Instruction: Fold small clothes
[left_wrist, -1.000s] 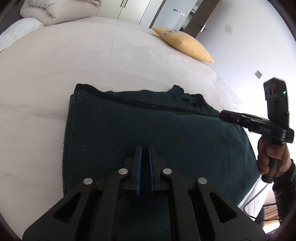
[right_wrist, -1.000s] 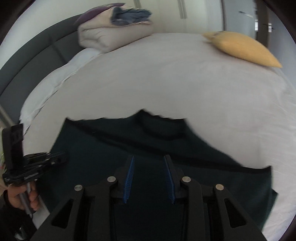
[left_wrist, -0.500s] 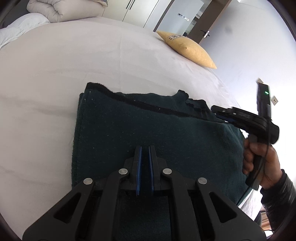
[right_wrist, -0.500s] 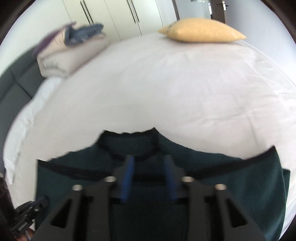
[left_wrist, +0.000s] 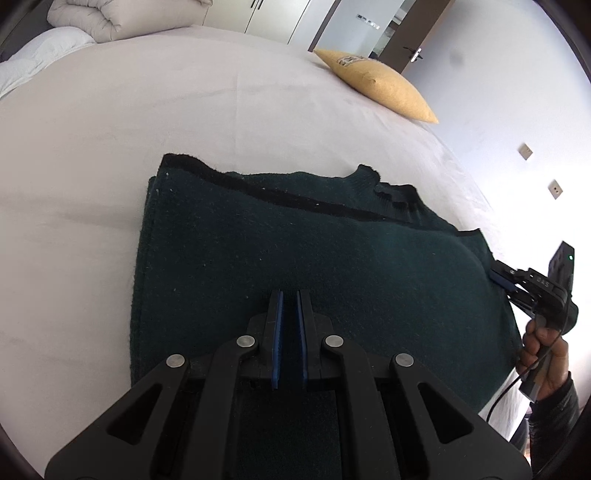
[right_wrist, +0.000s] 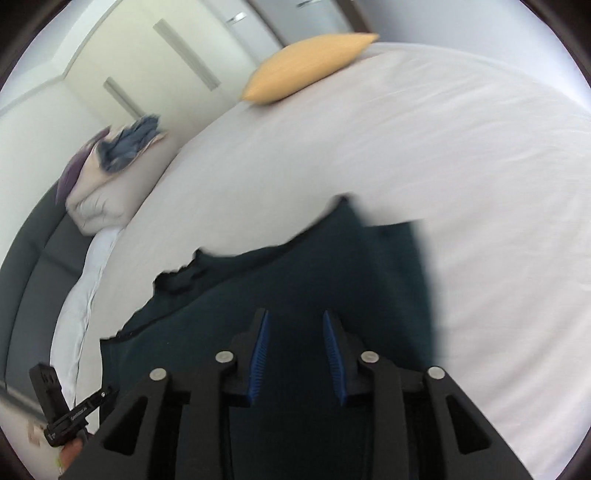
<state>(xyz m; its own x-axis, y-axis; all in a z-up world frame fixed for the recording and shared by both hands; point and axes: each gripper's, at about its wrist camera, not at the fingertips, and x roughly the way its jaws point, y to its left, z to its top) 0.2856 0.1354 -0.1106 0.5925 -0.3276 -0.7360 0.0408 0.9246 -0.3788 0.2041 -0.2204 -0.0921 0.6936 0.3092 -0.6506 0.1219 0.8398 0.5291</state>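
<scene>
A dark green knitted sweater (left_wrist: 295, 243) lies folded on the white bed (left_wrist: 184, 103), its collar at the far edge. My left gripper (left_wrist: 289, 306) hovers over the sweater's near part with its blue pads almost together and nothing between them. My right gripper (right_wrist: 294, 328) is open and empty above the sweater (right_wrist: 314, 280), seen blurred in the right wrist view. In the left wrist view the right gripper (left_wrist: 506, 280) sits at the sweater's right edge, held by a hand. The left gripper (right_wrist: 77, 410) shows at the lower left of the right wrist view.
A yellow pillow (left_wrist: 376, 86) lies at the bed's far right corner. A folded duvet (left_wrist: 125, 14) with clothes on it (right_wrist: 125, 147) sits at the head end, beside a dark headboard (right_wrist: 40, 266). Wardrobe doors and a wall stand behind.
The right gripper has swung down to the sweater's right edge and turned, so its view tilts and blurs. The left gripper has drawn back slightly, staying nearly shut.
</scene>
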